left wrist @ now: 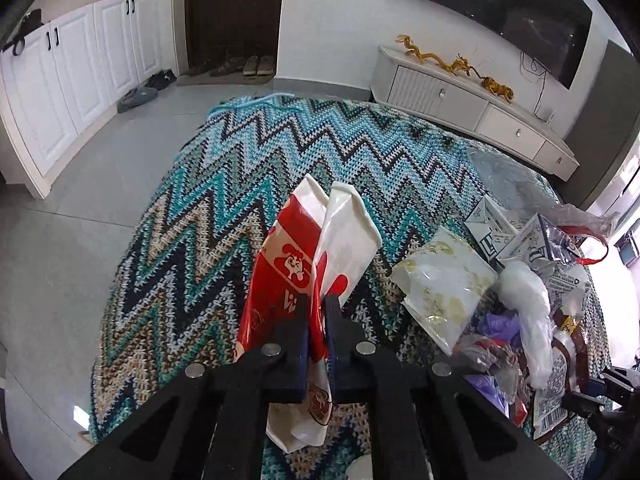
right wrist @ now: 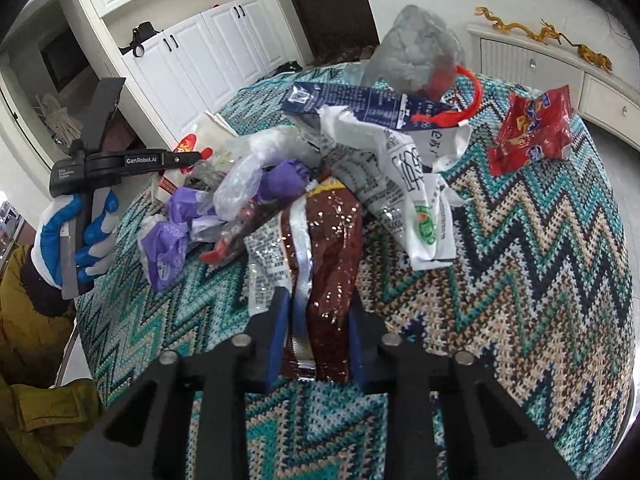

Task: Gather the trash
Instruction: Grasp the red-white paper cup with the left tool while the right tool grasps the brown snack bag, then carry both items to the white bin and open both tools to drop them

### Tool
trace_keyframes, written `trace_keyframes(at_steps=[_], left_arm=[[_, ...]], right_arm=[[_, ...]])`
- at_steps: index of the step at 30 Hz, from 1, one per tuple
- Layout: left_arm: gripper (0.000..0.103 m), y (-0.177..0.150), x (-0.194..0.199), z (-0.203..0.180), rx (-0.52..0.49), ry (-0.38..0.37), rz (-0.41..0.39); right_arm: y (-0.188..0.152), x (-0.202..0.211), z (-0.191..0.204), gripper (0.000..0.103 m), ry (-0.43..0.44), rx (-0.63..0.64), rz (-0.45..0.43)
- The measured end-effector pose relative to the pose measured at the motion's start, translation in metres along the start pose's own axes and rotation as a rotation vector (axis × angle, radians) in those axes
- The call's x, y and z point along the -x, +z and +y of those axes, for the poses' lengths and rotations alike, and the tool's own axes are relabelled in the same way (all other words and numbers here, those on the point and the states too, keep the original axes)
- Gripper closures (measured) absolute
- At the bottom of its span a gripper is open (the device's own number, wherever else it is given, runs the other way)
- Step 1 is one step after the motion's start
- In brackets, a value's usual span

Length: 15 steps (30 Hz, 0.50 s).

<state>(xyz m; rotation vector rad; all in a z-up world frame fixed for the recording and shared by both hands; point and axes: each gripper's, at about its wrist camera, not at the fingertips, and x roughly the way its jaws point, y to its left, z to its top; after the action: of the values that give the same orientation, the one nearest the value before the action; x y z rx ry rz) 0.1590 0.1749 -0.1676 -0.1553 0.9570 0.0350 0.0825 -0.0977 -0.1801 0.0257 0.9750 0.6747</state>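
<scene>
Wrappers (right wrist: 256, 184) crowd the blanket (right wrist: 520, 280); left hand-held gripper (left wrist: 316, 312) pinches red-white bag (left wrist: 296, 264), right (right wrist: 320, 316) clamps brown packet (right wrist: 332, 248).

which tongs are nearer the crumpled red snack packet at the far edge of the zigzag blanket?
Right. The right tongs grip a brown foil bag, packet ahead to their right. The left tongs sit across the trash pile.

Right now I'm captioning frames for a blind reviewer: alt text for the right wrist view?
The right hand-held gripper is shut on a shiny brown snack wrapper at the near edge of a trash pile on a zigzag knit cloth; a gloved hand holds another gripper at left.
</scene>
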Motion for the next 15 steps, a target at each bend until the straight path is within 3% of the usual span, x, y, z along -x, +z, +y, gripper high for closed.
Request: trace_keyframes(at_steps=[3, 9, 15], left_arm=[[0.096, -0.001, 0.020, 0.004, -0.004, 0.006, -0.034], [0.096, 0.004, 0.067, 0.008, -0.002, 0.016, -0.115], [0.096, 0.015, 0.120, -0.051, -0.123, -0.011, -0.208]], right_arm=[[-0.005, 0.010, 0.005, 0.096, 0.025, -0.002, -0.029], [-0.012, 0.044, 0.019, 0.098, 0.036, 0.032, -0.108], [-0.021, 0.103, 0.006, 0.098, 0.001, -0.003, -0.262]])
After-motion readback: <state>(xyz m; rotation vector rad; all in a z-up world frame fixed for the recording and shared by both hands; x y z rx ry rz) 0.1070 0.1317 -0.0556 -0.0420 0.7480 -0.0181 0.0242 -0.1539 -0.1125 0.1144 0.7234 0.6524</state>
